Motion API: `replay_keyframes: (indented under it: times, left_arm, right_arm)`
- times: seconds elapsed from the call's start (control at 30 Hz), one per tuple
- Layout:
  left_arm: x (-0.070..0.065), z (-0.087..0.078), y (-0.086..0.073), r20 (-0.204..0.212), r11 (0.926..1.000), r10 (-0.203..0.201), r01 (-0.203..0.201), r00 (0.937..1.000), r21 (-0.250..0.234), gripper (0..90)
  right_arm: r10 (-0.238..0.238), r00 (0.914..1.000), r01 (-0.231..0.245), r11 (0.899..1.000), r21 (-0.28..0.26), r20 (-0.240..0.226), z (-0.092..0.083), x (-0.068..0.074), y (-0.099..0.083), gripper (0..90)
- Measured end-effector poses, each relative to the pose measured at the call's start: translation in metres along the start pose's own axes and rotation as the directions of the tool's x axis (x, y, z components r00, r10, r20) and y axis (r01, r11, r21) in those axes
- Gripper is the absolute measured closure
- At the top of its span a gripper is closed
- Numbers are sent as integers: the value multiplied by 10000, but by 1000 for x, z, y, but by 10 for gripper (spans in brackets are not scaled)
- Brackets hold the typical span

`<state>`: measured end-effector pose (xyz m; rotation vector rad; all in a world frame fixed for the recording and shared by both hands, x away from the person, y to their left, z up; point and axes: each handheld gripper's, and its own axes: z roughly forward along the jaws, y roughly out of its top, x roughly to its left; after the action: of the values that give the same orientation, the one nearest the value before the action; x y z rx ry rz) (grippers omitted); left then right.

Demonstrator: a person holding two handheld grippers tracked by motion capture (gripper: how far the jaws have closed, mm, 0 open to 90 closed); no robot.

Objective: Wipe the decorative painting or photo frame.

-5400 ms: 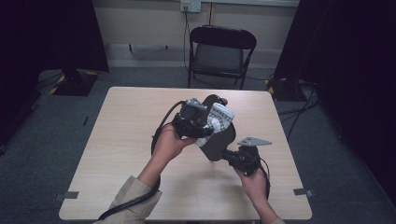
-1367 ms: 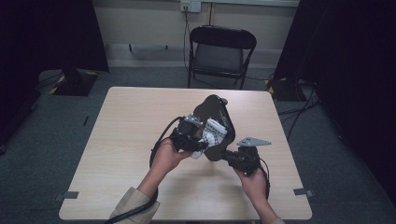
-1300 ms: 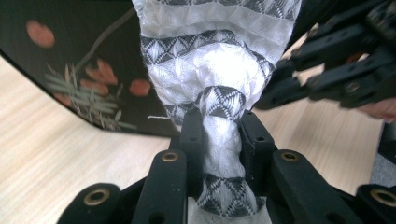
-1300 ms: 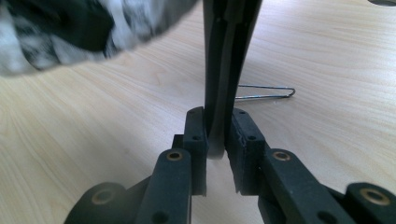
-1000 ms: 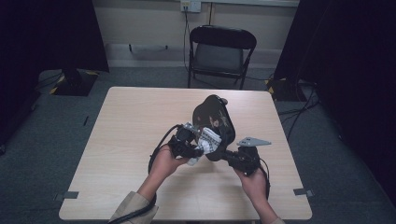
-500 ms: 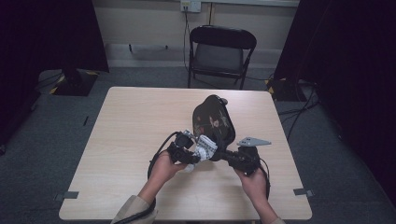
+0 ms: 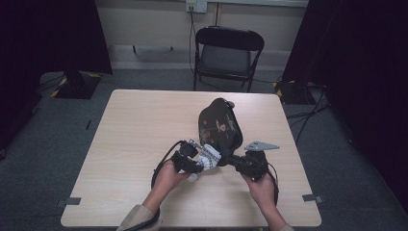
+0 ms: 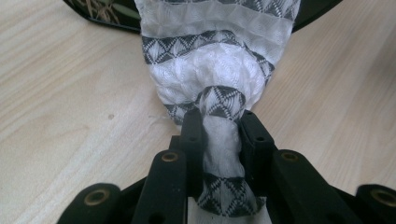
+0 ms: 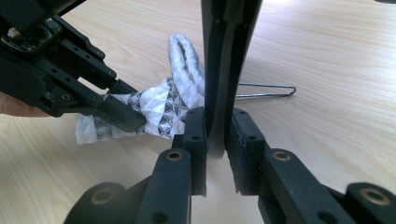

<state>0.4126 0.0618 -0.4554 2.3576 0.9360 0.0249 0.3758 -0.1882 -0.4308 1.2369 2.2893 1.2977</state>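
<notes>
Clearly no legible writing, left claw (image 8: pixel 219 135) pinching patterned white cloth (image 8: pixel 215 70), right claw (image 9: pixel 215 135) pinching black fan (image 7: pixel 219 126) edge

High view: even overhead light, table (image 7: pixel 134 144) bright, room edges and dark curtains (image 7: pixel 48 33) sunk in gloom, slight softness overall. Gripper views: bright, diffuse, soft shadows under cloth (image 8: pixel 215 70); near jaws slightly blurred, wood grain sharp, mild glare far corner.
</notes>
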Motion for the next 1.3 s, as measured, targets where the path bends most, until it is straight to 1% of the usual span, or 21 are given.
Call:
replay_keyframes:
  times: [0.13,0.17,0.27,0.37,0.43,0.53,0.63,0.73,0.8,0.97,1.0,1.03,1.07,1.1,1.2,1.3]
  left_arm:
    - [2,2,-5,-29,9999,-75,75,10000,144,745]
    - [2,2,-6,-38,9997,-145,146,9999,175,745]
    - [4,2,-9,-62,9996,-162,163,9998,237,745]
    - [4,0,-11,-17,9996,-213,213,9998,193,745]
    - [6,-4,-12,86,9996,-285,285,9996,19,745]
    - [6,-14,-10,122,9992,-321,324,9994,-241,744]
    - [5,-27,-4,95,9979,-270,275,9996,-588,743]
    - [3,-41,3,122,9948,-192,204,9997,-999,742]
    - [1,-51,9,103,9922,-149,160,9998,-1237,742]
    - [-5,-75,26,68,9826,172,-156,9998,-1853,742]
    - [-7,-79,29,115,9786,159,-132,9998,-2053,742]
    - [-9,-83,32,109,9756,252,-223,9996,-2183,742]
    - [-11,-88,36,112,9742,321,-288,9994,-2236,742]
    - [-13,-90,39,101,9701,353,-318,9993,-2405,742]
    - [-20,-99,49,139,9609,579,-520,9982,-2720,742]
    - [-28,-106,58,186,9501,844,-748,9963,-3027,742]
  right_arm:
    - [-10,10000,10,10000,-5,3,0,0,0,783]
    - [-17,10000,17,10000,-7,10,0,0,0,783]
    - [-16,10000,16,10000,6,8,0,0,0,783]
    - [-13,10000,13,10000,8,0,0,1,-1,769]
    - [-31,10000,31,10000,-4,-15,1,1,-1,757]
    - [-22,10000,22,10000,29,-6,1,2,-2,734]
    - [-79,10000,79,9999,89,52,3,2,-2,721]
    - [-55,10000,55,9999,99,55,3,2,-3,721]
    - [-25,10000,25,10000,71,68,3,2,-2,722]
    - [11,10000,-12,9999,105,58,2,1,-3,736]
    - [23,10000,-24,9999,123,40,2,1,-3,742]
    - [28,10000,-28,9999,117,41,1,1,-3,744]
    - [31,10000,-32,9999,125,47,1,1,-3,750]
    - [31,10000,-31,9999,120,36,1,1,-3,757]
    - [4,10000,-5,9999,119,66,1,1,-2,783]
    - [18,10000,-18,9999,129,52,0,1,-3,784]
